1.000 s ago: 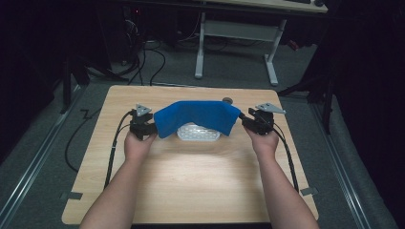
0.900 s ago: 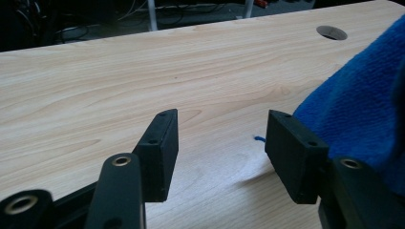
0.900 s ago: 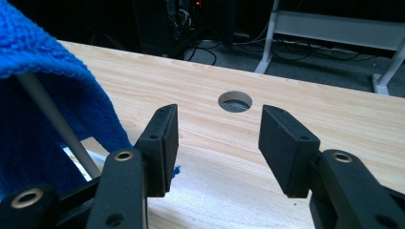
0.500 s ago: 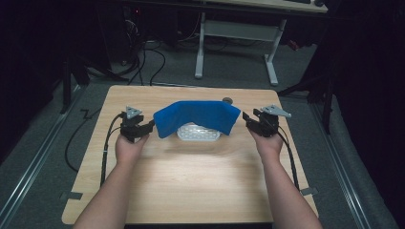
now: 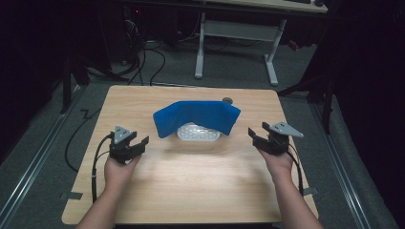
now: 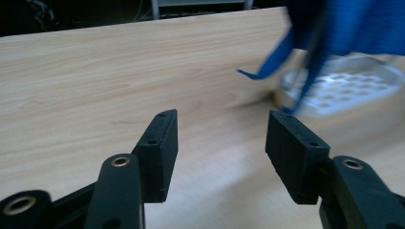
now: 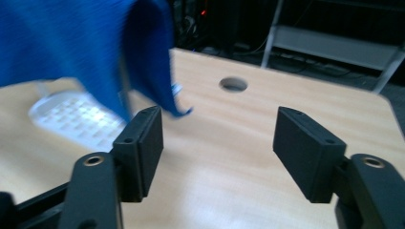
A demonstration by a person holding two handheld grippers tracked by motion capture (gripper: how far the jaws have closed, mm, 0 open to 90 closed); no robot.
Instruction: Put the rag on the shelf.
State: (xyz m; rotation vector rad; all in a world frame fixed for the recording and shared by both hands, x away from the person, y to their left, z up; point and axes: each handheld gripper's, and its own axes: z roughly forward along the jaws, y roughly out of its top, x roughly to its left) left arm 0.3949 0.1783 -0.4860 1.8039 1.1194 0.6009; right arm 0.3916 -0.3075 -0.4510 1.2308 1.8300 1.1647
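Blue cloth (image 5: 196, 117) lies draped over the white tray (image 5: 198, 133), both claws, left (image 5: 136, 145) and right (image 5: 255, 138), gape empty (right just opening), so withdrawal seems next.

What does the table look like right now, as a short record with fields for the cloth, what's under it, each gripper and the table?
cloth: blue cloth draped in an arch, its ends hanging down at both sides
under cloth: white perforated tray, partly covered
left gripper: left gripper open, nothing between its fingers, apart from the cloth on its left
right gripper: right gripper open, its jaws have just been opening, nothing between them, apart from the cloth on its right
table: wooden table with a round hole near the far edge
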